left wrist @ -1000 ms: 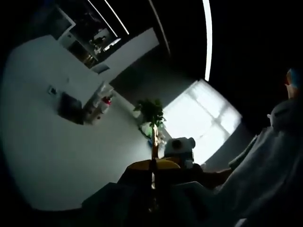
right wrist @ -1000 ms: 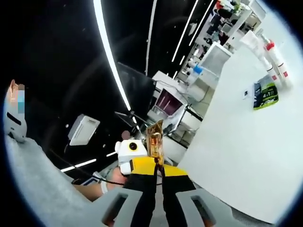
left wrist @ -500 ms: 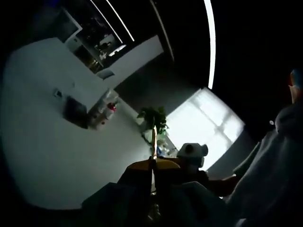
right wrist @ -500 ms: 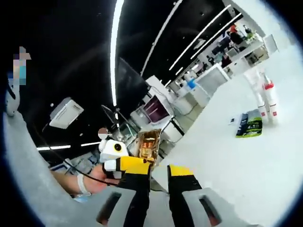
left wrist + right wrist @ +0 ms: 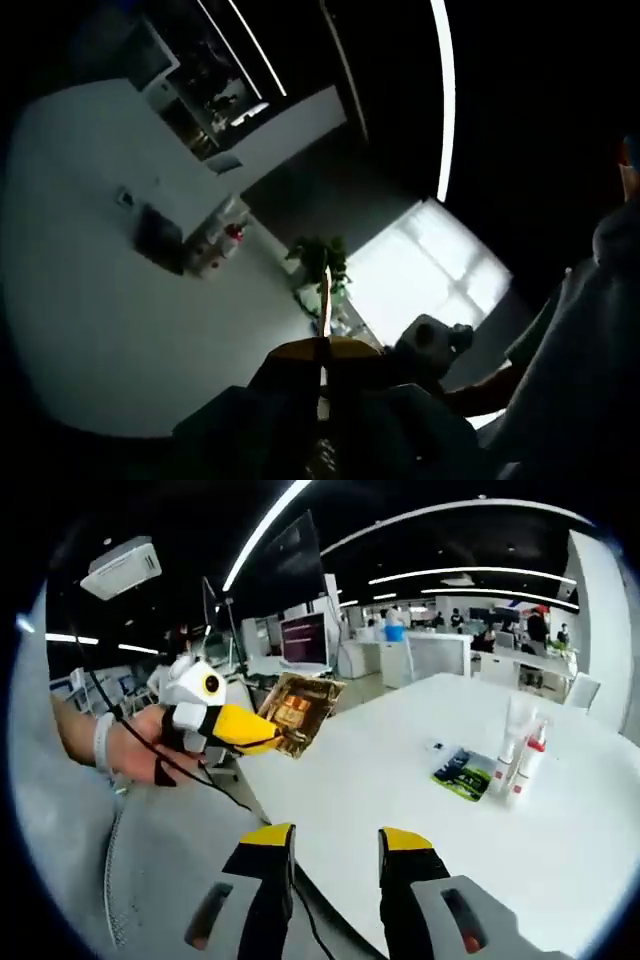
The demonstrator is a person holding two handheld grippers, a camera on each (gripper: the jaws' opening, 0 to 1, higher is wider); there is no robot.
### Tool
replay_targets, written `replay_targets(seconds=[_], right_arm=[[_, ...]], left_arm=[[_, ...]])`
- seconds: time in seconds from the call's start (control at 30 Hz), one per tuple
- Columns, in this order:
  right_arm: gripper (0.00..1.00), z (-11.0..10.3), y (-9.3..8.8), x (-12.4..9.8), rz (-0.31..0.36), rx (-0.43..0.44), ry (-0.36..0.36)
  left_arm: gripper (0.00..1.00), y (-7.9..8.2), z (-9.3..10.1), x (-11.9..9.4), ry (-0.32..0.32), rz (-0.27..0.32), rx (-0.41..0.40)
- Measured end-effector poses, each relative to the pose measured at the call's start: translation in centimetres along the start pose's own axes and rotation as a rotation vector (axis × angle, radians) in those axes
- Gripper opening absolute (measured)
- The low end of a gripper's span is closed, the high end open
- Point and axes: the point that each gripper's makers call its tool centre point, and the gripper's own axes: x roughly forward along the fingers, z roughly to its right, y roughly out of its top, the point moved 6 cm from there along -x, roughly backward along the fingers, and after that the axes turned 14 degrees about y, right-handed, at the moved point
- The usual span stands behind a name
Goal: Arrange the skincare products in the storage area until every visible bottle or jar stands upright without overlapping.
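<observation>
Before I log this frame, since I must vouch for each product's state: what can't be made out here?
- Gold sachet print: too small in the right gripper view; edge-on in the left gripper view.
- Bottles, left gripper view: dark, too small to count.
- Green packet: text unreadable.
- Left gripper: hand hides its rear.

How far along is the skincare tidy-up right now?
Partly done: two white tubes stand upright on the white table, a green-and-black sachet flat beside them. In hand: the left gripper pinches a gold foil packet. Left: placing it; the right gripper is open.
</observation>
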Motion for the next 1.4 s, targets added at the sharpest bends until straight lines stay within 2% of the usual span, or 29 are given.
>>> replay_targets(seconds=[0.03, 0.13, 0.2, 0.3, 0.37, 0.5, 0.57, 0.63, 0.73, 0.77, 0.83, 0.87, 0.9, 0.93, 1.0, 1.03, 1.1, 1.17, 1.23, 1.33, 1.4], right_arm=[[0.26, 0.0, -0.7, 0.2, -0.028, -0.009, -0.019], [0.25, 0.3, -1.4, 0.6, -0.058, -0.055, -0.062], [0.25, 0.7, -1.7, 0.7, -0.106, -0.078, -0.098], [0.25, 0.6, -1.4, 0.8, -0.091, -0.105, -0.117], [0.25, 0.7, -1.5, 0.7, -0.11, -0.141, -0.14], [0.24, 0.6, -1.6, 1.0, -0.134, -0.171, -0.143], [0.24, 0.5, -1.6, 1.2, -0.143, -0.192, -0.138], [0.23, 0.3, -1.7, 1.4, -0.163, -0.214, -0.126], [0.23, 0.5, -1.7, 1.5, -0.178, -0.234, -0.117], [0.23, 0.8, -1.6, 1.6, -0.177, -0.234, -0.116], [0.23, 1.2, -1.5, 1.6, -0.178, -0.233, -0.117], [0.24, 1.9, -1.7, 1.5, -0.138, -0.167, -0.148], [0.26, 2.0, -2.1, 1.4, -0.152, -0.108, -0.147], [0.27, 1.9, -2.4, 1.4, -0.19, -0.099, -0.137], [0.24, 2.0, -1.8, 1.3, -0.188, -0.208, -0.147], [0.23, 1.7, -1.9, 1.4, -0.172, -0.19, -0.137], [0.24, 1.5, -2.3, 1.7, -0.205, -0.185, -0.117], [0.24, 1.6, -2.3, 1.7, -0.21, -0.198, -0.126], [0.23, 1.7, -2.2, 1.5, -0.196, -0.2, -0.133], [0.22, 2.2, -2.6, 1.1, -0.22, -0.19, -0.165], [0.21, 2.3, -2.5, 1.1, -0.211, -0.191, -0.171]], left_arm=[[0.0, 0.0, 0.0, 0.0, 0.002, 0.002, -0.005], [0.0, 0.3, -0.2, -0.2, -0.005, 0.018, -0.031], [0.0, 0.3, -0.3, -0.2, -0.006, 0.015, -0.056], [0.0, 0.3, -0.7, 0.0, 0.008, -0.004, -0.068], [0.0, 0.4, -0.8, 0.3, 0.012, -0.025, -0.088], [0.0, 0.7, -1.3, 1.0, 0.047, -0.075, -0.075], [0.0, 1.2, -1.7, 1.4, 0.048, -0.082, -0.081], [0.0, 1.6, -2.3, 1.7, 0.078, -0.109, -0.098], [0.0, 1.8, -4.0, 1.9, 0.183, -0.173, -0.057], [0.0, 2.2, -4.8, 1.9, 0.225, -0.169, -0.023], [0.0, 2.7, -5.0, 2.0, 0.21, -0.161, -0.044], [0.0, 3.3, -5.6, 2.0, 0.223, -0.154, -0.097], [0.0, 3.6, -5.9, 2.0, 0.226, -0.151, -0.095], [0.0, 3.9, -6.2, 2.1, 0.229, -0.15, -0.088], [0.0, 4.7, -7.0, 2.4, 0.245, -0.141, -0.093], [0.0, 5.1, -7.4, 2.5, 0.247, -0.135, -0.104], [0.0, 5.9, -8.0, 2.8, 0.255, -0.125, -0.117], [0.0, 6.8, -8.7, 3.3, 0.258, -0.115, -0.125], [0.0, 7.7, -8.8, 4.0, 0.247, -0.104, -0.125], [0.0, 8.9, -8.9, 5.2, 0.252, -0.106, -0.103], [0.0, 9.4, -8.9, 5.8, 0.248, -0.107, -0.099]])
